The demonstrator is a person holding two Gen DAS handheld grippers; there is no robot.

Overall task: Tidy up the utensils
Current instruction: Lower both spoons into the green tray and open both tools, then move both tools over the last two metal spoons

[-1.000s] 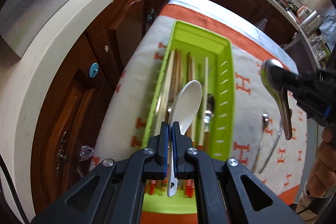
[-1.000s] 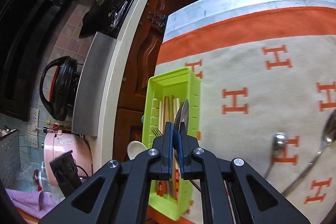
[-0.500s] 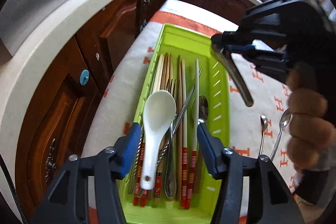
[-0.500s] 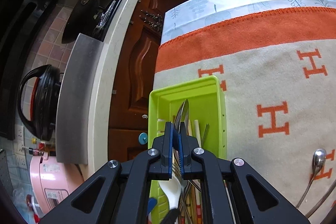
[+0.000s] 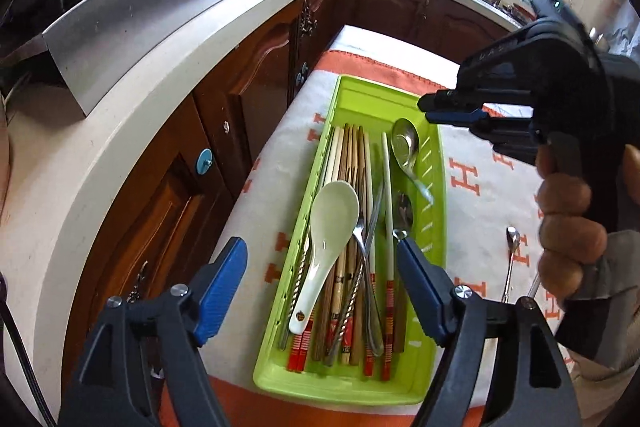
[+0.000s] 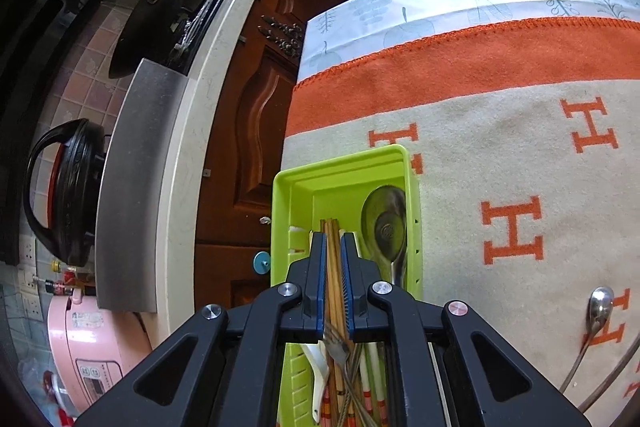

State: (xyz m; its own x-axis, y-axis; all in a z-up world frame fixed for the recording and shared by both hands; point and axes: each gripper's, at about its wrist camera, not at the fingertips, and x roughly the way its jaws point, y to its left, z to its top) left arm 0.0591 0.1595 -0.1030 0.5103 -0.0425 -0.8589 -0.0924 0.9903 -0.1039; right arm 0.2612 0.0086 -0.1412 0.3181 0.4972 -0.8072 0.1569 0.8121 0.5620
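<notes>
- Tool, left (image 5: 320, 283): jaws wide and opening, nothing gripped; blue pads straddle the near half of the green tray (image 5: 434, 227), hovering above it.
- White ceramic spoon (image 5: 330, 227) lies free in the tray between those pads, bowl toward the far end, handle toward the camera, resting across chopsticks (image 5: 352, 163) and a fork.
- Tool, right (image 6: 332, 279): jaws nearly together, only a slim gap, nothing pinched; chopstick ends in the tray show through the gap from above. In the left wrist view it hangs over the tray's far right corner, held by a hand (image 5: 568, 227).
- Large metal spoon (image 6: 384, 223) rests in the tray's far right part, bowl up, handle slanting along the right wall.
- Tray sits at the left edge of the tabletop, on a cream cloth (image 6: 500, 155) with orange H marks and an orange band.
- Two small metal spoons (image 5: 512, 251) lie on the cloth right of the tray, well apart from it.
</notes>
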